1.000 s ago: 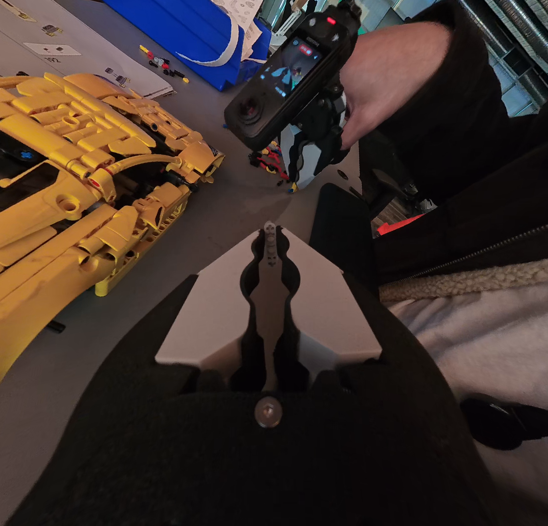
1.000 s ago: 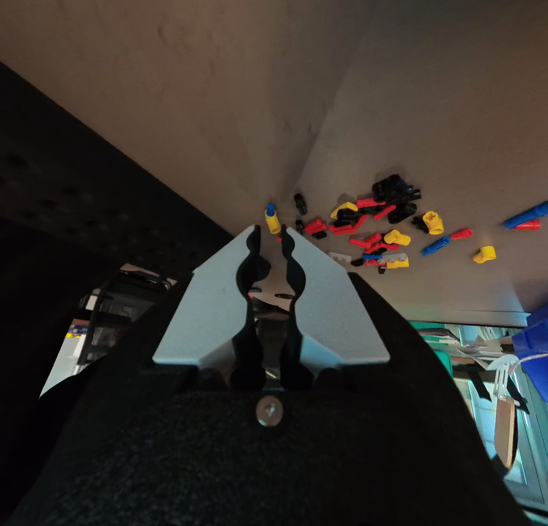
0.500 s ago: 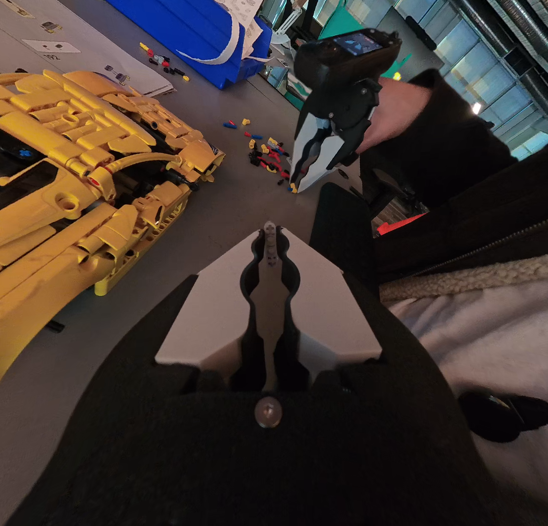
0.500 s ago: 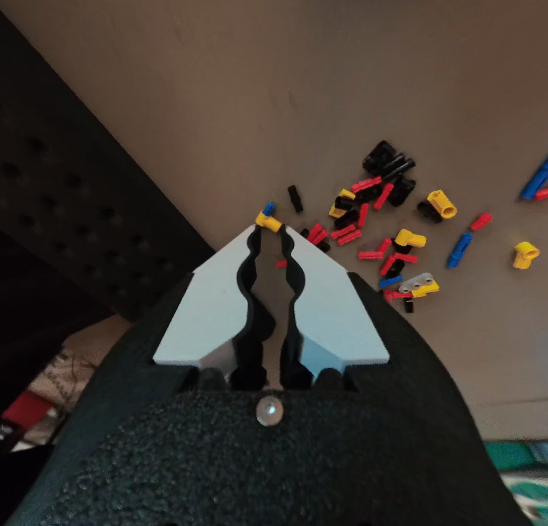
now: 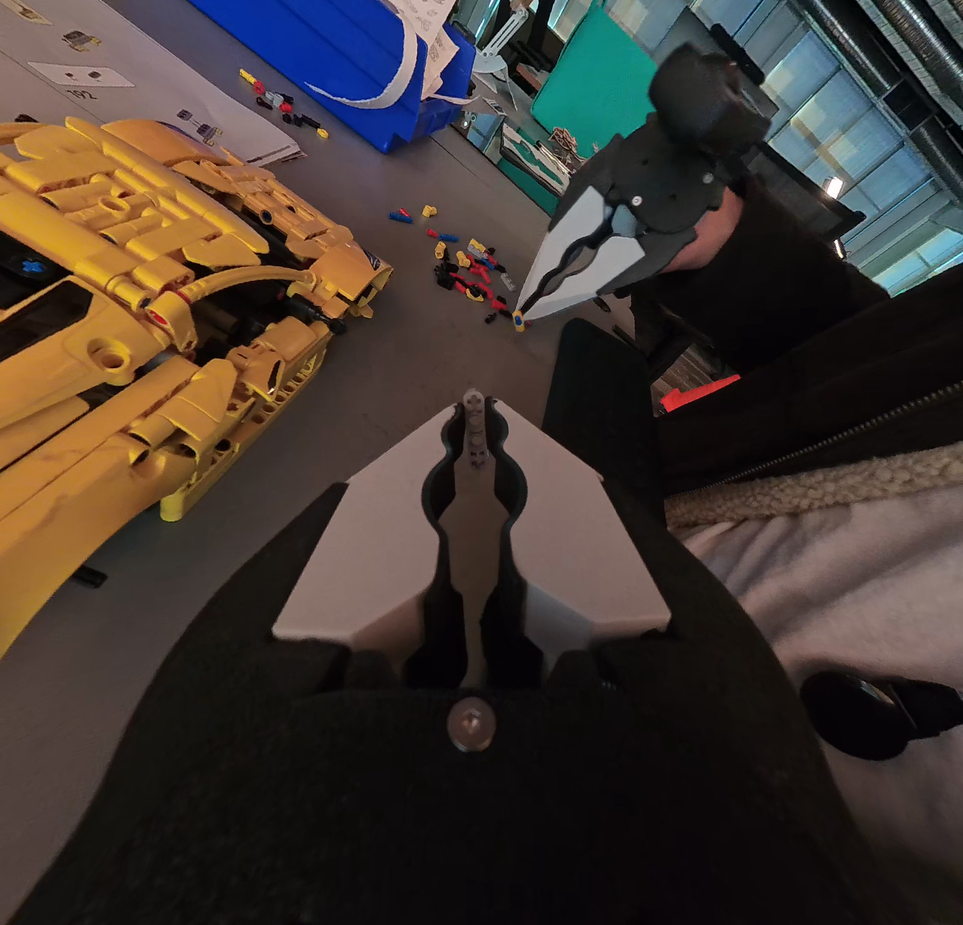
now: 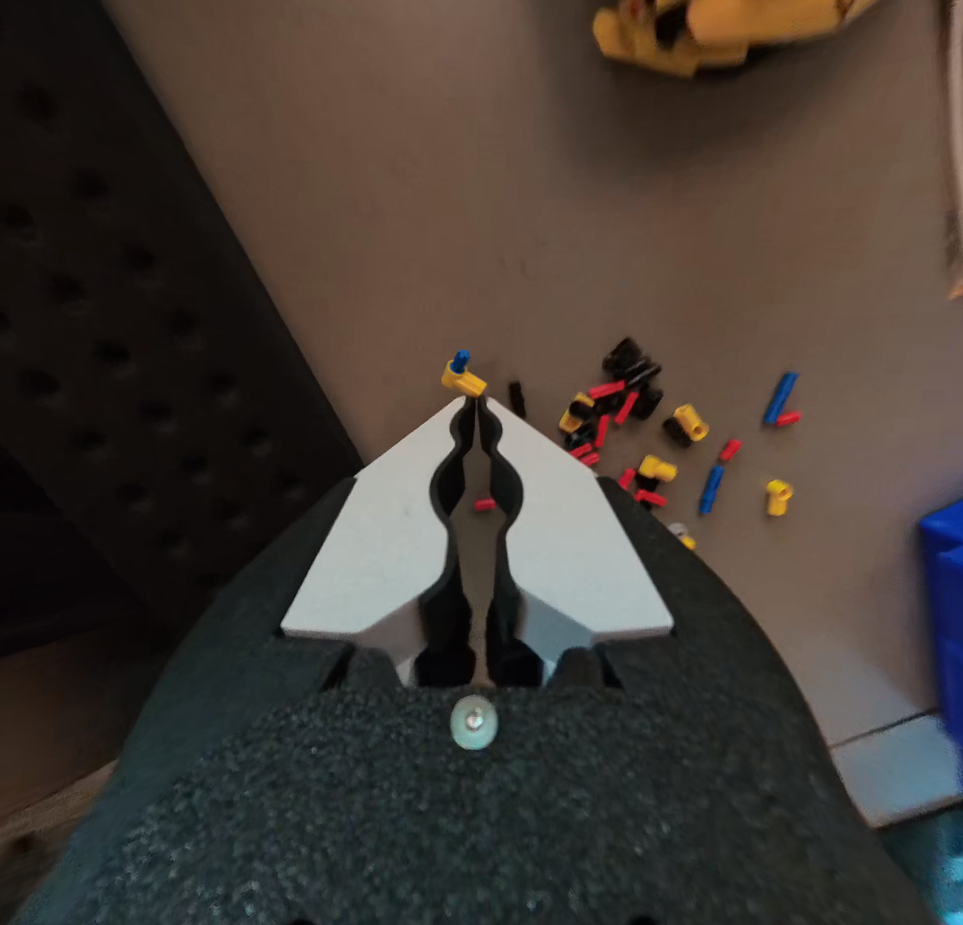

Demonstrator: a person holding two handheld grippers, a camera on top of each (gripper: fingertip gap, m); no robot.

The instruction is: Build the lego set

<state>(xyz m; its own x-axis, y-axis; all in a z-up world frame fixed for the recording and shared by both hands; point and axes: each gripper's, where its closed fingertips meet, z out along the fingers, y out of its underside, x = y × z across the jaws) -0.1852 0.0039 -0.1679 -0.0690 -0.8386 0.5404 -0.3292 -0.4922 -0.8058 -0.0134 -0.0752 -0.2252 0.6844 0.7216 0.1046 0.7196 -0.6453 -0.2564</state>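
Note:
My left gripper (image 5: 474,405) is shut on a small grey lego beam (image 5: 475,433) and holds it above the grey table. The yellow lego car (image 5: 135,295) lies to its left. My right gripper (image 6: 475,405) is shut on a yellow connector with a blue pin (image 6: 461,376), gripping it at the very fingertips. It also shows in the left wrist view (image 5: 526,313), tips down near the table with the yellow piece (image 5: 518,320). A pile of small red, black, yellow and blue pieces (image 6: 625,420) lies to the right of the right gripper; it also shows in the left wrist view (image 5: 469,274).
A blue bin (image 5: 333,29) with paper in it stands at the back. An instruction booklet (image 5: 130,82) lies behind the car. A few more small pieces (image 5: 281,105) lie by the bin. A black perforated panel (image 6: 130,326) borders the table. A person's dark jacket (image 5: 807,379) is at right. The tips of one gripper are about 20 centimeters away from the tips of the other.
My right gripper closed on the yellow connector with the blue pin and tilted up, lifting it off the table. My left gripper has not moved.

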